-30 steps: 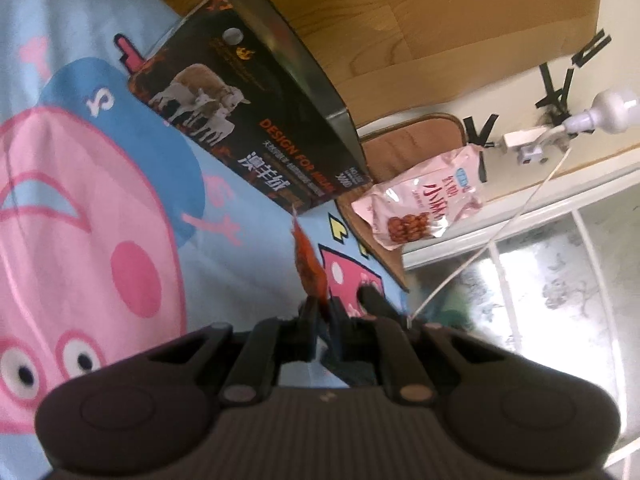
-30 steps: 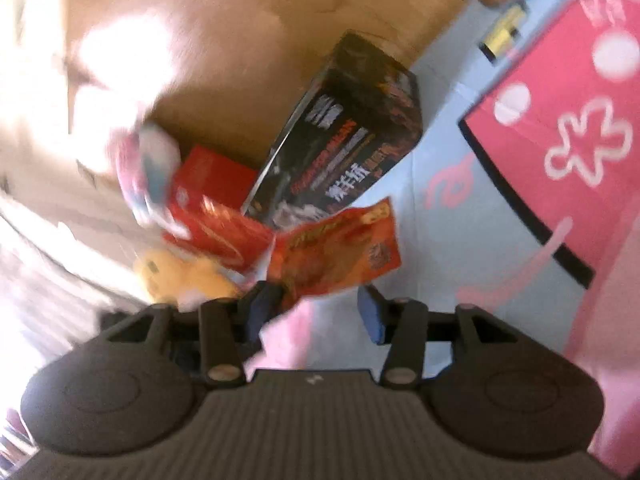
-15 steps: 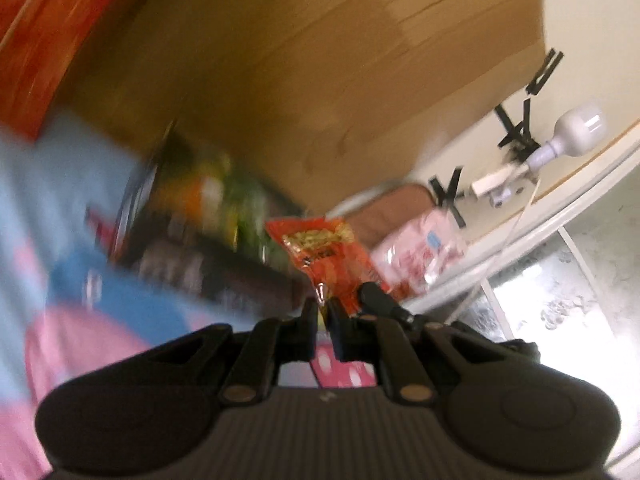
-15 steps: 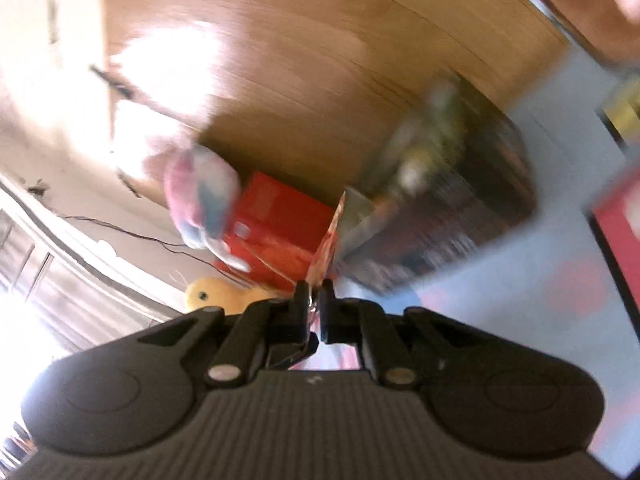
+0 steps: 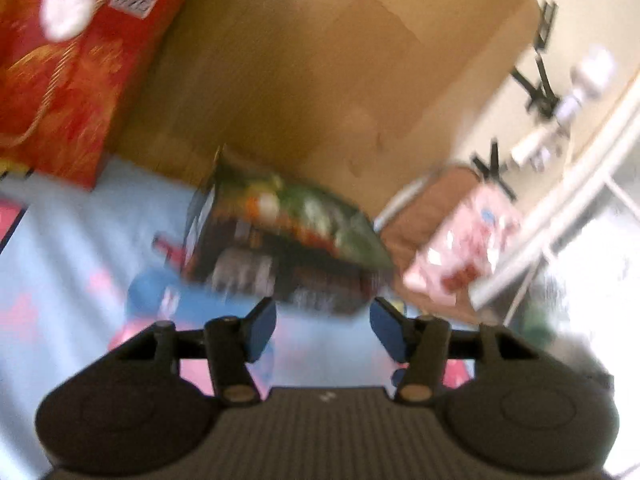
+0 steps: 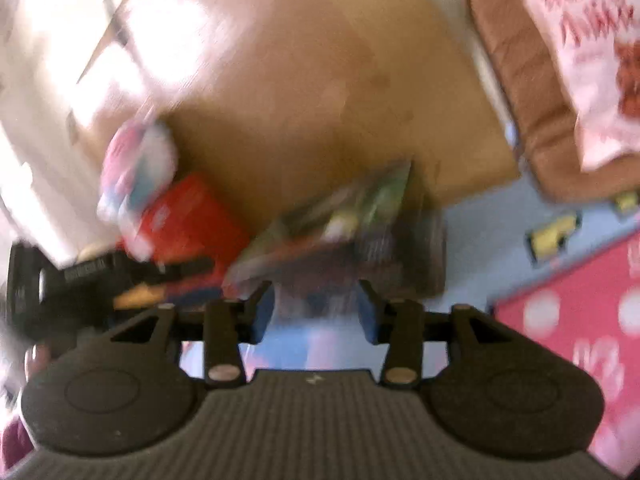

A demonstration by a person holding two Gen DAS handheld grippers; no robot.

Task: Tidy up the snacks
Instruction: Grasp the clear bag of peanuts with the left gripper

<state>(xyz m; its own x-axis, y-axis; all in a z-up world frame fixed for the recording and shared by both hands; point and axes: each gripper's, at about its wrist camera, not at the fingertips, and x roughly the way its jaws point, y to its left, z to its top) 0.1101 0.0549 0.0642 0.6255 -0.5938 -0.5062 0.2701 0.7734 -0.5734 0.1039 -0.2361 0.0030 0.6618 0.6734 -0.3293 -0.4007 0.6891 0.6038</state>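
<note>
A dark printed box stands open on the cartoon play mat, with several green and orange snack packets inside; it also shows in the right wrist view, blurred. A pink snack bag lies on a brown cushion to the right, and it shows in the right wrist view. My left gripper is open and empty just before the box. My right gripper is open and empty, also facing the box.
A red gift box with a white plush on it sits at the back left on the wooden floor. The other gripper's dark body shows at the left of the right wrist view. A pink mat panel lies right.
Both grippers were shut on the orange snack packet half a second ago; now both are open and empty, and the packet is no longer between the fingers. Both views are motion-blurred.
</note>
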